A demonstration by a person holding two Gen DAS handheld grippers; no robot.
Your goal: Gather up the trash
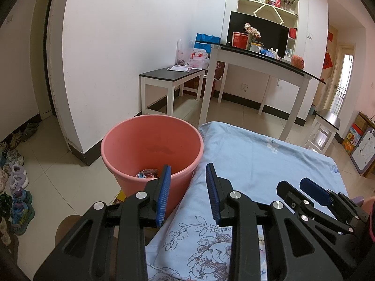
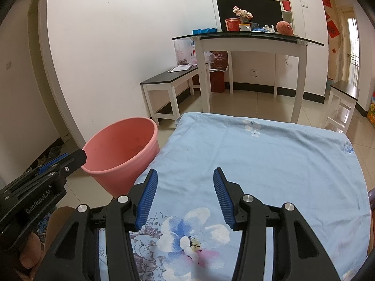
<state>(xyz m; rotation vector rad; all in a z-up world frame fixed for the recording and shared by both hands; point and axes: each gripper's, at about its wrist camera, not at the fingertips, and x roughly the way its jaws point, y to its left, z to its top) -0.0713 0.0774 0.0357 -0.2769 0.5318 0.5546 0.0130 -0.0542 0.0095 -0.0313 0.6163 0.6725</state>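
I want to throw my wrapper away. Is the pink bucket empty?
Not empty. The pink bucket stands upright, with a few crumpled wrappers lying at its bottom.

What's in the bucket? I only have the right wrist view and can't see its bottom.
Observer: A few crumpled wrappers lie at the bottom of the pink bucket, seen from the left wrist view.
Operator: Left fingers holding anything?
Observer: No. The left gripper is open, with nothing between its fingers.
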